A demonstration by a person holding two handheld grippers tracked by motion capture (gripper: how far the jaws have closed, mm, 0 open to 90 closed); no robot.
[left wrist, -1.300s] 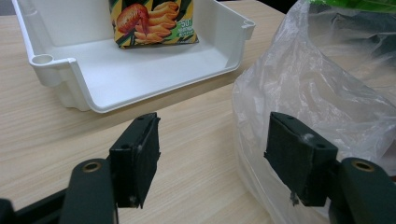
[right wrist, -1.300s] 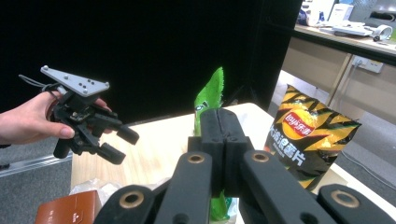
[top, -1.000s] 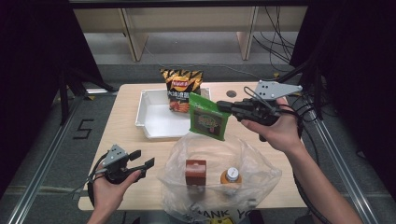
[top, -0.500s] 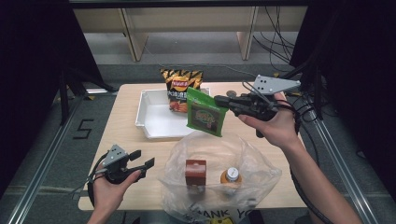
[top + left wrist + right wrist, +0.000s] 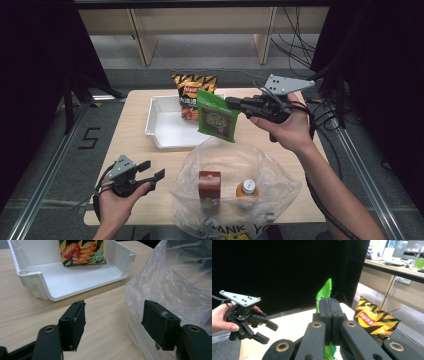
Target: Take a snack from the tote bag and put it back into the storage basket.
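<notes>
- A pale wooden table [image 5: 140,145] stands among dark curtains, with a white tray [image 5: 159,131] toward its far edge and a clear plastic bag [image 5: 235,170] at the near edge.
- The right gripper [image 5: 232,104], jaws pinched on a green snack packet [image 5: 217,116], holds it in the air between tray and bag.
- The left gripper [image 5: 152,170] waits near the near left corner, jaws apart and empty.
- The grip is on the packet's top edge alone; it may swing or slip out.
- The bag's limp mouth, unheld, may fold shut or catch the packet on its rim.
</notes>
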